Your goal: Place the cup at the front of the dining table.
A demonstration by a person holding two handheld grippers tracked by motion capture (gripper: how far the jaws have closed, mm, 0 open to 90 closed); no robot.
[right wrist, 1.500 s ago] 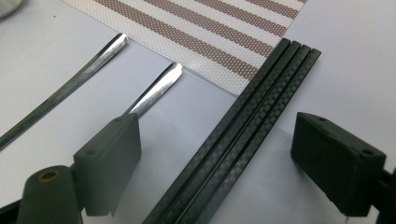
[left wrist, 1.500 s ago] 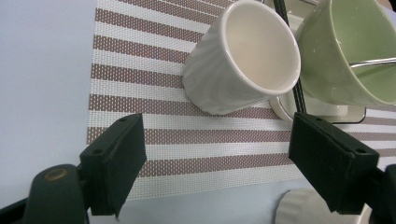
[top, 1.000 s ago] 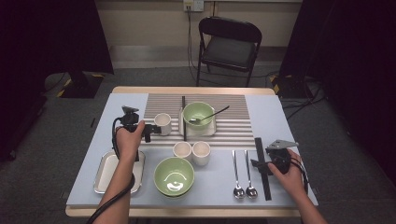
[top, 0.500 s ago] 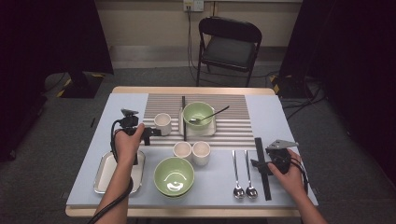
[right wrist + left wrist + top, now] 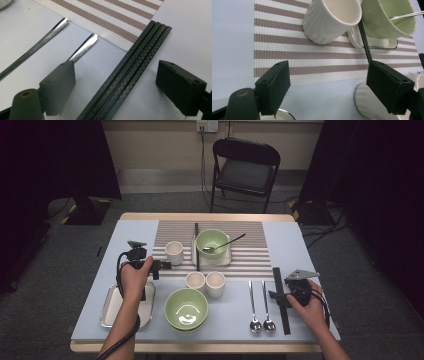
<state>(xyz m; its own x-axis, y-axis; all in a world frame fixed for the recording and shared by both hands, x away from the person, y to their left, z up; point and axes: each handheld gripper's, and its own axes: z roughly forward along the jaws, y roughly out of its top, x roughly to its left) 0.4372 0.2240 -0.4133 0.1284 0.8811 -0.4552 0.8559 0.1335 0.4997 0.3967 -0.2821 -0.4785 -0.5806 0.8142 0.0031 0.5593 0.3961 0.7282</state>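
Observation:
My left gripper [image 5: 161, 266] hovers open at the placemat's near left corner, just short of a white ribbed cup [image 5: 174, 252]. In the left gripper view the gripper [image 5: 328, 75] has nothing between its jaws, and the cup [image 5: 329, 17] stands ahead beside a green bowl [image 5: 387, 17] with a spoon in it. My right gripper [image 5: 276, 296] rests open at the front right. Its jaws [image 5: 116, 75] straddle a bundle of black chopsticks [image 5: 130, 72] lying on the table, apart from them on both sides.
Two spoons [image 5: 259, 305] lie left of the chopsticks. Two small cups [image 5: 205, 282] and a second green bowl [image 5: 186, 308] sit at the front middle. A metal tray [image 5: 112, 312] lies under my left forearm. One black chopstick pair [image 5: 196, 246] rests on the striped placemat [image 5: 250, 257].
My left gripper has drawn back slightly toward the near edge, away from the white cup. The right gripper has not moved.

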